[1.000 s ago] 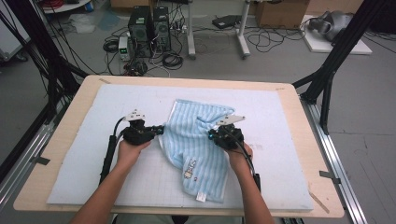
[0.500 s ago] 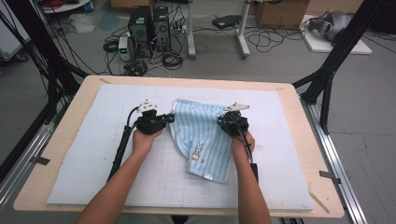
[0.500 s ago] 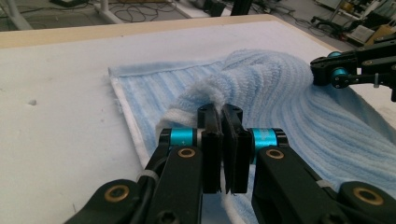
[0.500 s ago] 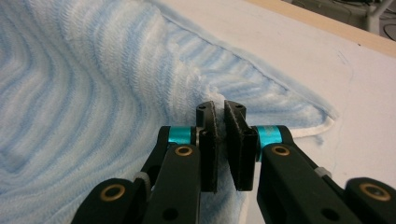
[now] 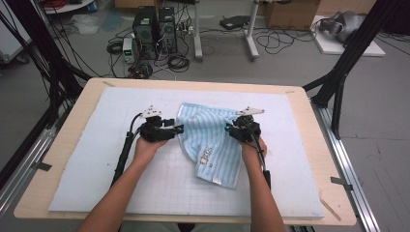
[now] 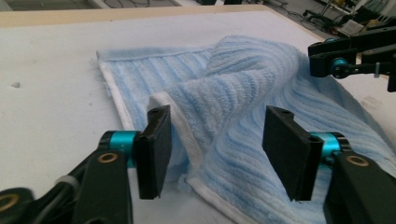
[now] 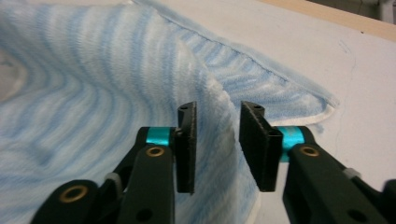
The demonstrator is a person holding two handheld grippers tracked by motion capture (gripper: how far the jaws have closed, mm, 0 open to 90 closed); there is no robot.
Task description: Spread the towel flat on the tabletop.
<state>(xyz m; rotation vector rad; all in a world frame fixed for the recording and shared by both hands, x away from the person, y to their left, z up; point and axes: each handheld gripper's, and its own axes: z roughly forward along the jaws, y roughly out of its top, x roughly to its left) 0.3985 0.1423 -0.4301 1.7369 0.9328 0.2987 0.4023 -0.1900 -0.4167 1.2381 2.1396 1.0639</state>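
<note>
A blue-and-white striped towel (image 5: 210, 137) lies rumpled near the middle of the white mat (image 5: 87, 179) that covers the bench, its upper edge toward the far side and a folded flap with a small label pointing toward the near edge. The left gripper (image 5: 175, 129) sits at the towel's left edge; in the left gripper view its jaws stand wide apart around a raised, white-hemmed fold of the towel (image 6: 224, 107), not pressing it. The right gripper (image 5: 229, 129) is at the towel's right edge; in the right gripper view its jaws stand narrow, with an upright ridge of towel (image 7: 93, 84) between them, seemingly not yet pinched.
</note>
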